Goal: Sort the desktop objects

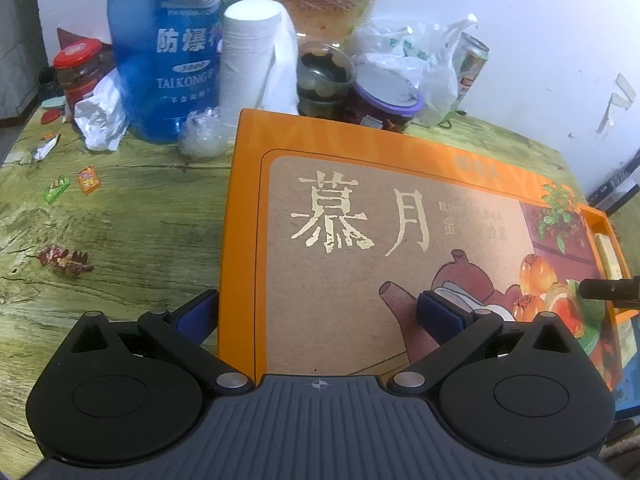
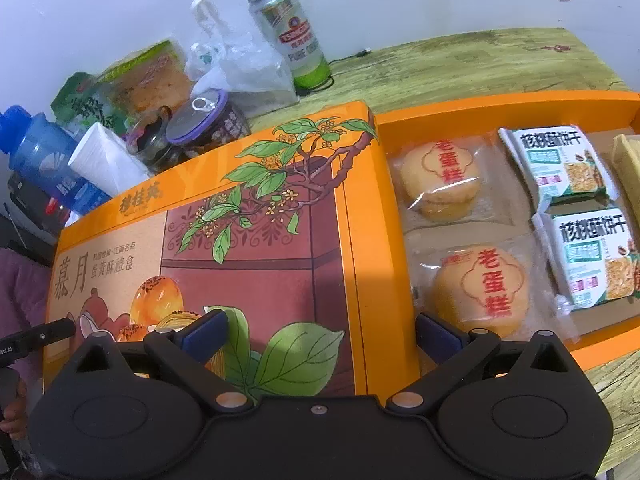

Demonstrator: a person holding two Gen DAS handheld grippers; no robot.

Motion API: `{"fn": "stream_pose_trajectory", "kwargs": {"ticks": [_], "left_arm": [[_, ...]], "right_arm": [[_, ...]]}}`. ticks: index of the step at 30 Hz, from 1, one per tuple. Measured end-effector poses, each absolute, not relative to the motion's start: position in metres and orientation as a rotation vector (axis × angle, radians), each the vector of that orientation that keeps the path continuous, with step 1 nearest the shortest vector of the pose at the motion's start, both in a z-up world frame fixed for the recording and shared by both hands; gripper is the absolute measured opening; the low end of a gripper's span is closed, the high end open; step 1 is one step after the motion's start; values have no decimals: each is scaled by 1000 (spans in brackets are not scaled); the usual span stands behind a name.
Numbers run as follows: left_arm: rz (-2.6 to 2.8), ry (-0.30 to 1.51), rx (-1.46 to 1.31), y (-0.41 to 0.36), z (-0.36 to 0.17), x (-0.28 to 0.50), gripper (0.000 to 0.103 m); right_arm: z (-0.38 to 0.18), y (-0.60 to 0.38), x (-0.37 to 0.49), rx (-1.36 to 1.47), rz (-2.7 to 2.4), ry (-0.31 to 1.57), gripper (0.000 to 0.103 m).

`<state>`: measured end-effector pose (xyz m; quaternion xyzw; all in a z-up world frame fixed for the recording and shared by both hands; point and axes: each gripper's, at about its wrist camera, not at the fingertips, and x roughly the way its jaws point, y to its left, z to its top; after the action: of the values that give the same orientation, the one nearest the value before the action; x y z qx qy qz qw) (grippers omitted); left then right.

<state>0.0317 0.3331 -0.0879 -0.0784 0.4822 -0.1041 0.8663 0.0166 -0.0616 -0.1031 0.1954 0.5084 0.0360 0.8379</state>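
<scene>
An orange gift-box lid (image 1: 360,216) printed with gold characters, a teapot and pastries lies on the wooden table. My left gripper (image 1: 316,314) is open over its near left corner, one blue pad outside the edge and one above the print. The right wrist view shows the same lid (image 2: 248,240) beside the orange box base (image 2: 500,104). That base holds two wrapped cakes (image 2: 480,288) and two biscuit packs (image 2: 560,164). My right gripper (image 2: 320,334) is open astride the lid's right edge. Nothing is between either pair of fingers.
Along the wall stand a blue bottle (image 1: 168,48), a paper cup stack (image 1: 252,60), a red-lidded jar (image 1: 78,68), a purple-lidded tin (image 1: 384,100), a plastic bag (image 1: 416,60) and a beer can (image 2: 292,36). Crumpled paper (image 1: 100,116) and candy wrappers (image 1: 88,180) lie left of the lid.
</scene>
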Motion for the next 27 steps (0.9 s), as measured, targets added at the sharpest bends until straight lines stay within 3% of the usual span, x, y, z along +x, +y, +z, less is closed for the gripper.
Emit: {"fn": "stream_pose_trajectory", "kwargs": {"ticks": [27], "left_arm": [[-307,1032,-117,237,-79,55,103]], "right_arm": [[-99,-149,0,468,-18,1038,101]]}}
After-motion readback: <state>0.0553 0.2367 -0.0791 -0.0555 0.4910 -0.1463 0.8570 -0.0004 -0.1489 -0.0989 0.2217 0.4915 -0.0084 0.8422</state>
